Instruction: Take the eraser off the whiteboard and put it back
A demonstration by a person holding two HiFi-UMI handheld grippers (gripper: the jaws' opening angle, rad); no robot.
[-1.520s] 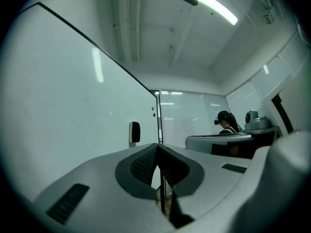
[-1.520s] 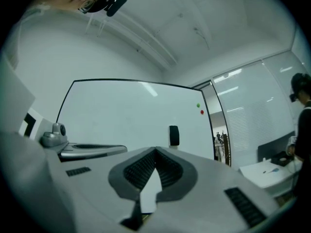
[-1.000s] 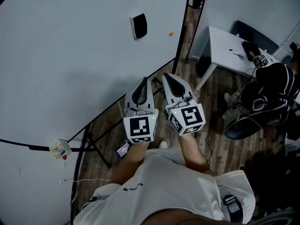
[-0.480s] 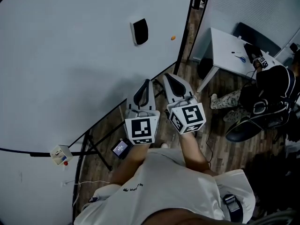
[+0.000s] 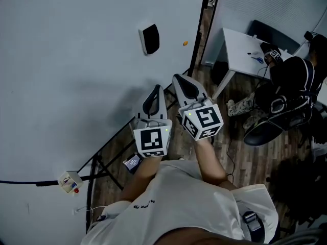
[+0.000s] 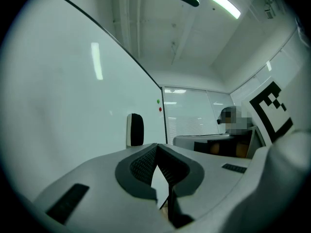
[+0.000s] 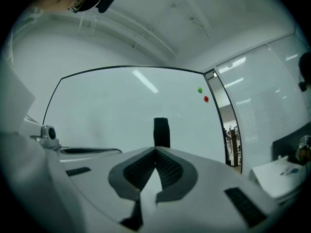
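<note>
- The eraser (image 5: 149, 39) was stuck flat on the whiteboard (image 5: 76, 75), near its right edge and well apart from both grippers. It had not yet been taken off.
- The left gripper (image 5: 156, 88) was clenched tip to tip with nothing between its jaws.
- The right gripper (image 5: 177, 78) was likewise closed and empty. It sat just beside the left one.
- In the right gripper view the eraser stood directly over the jaw tips, which suggests this gripper was lined up for the approach.
- Its jaws would have to open before any grasp.

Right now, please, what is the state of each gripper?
Left gripper: closed, holding nothing.
Right gripper: closed, holding nothing.
</note>
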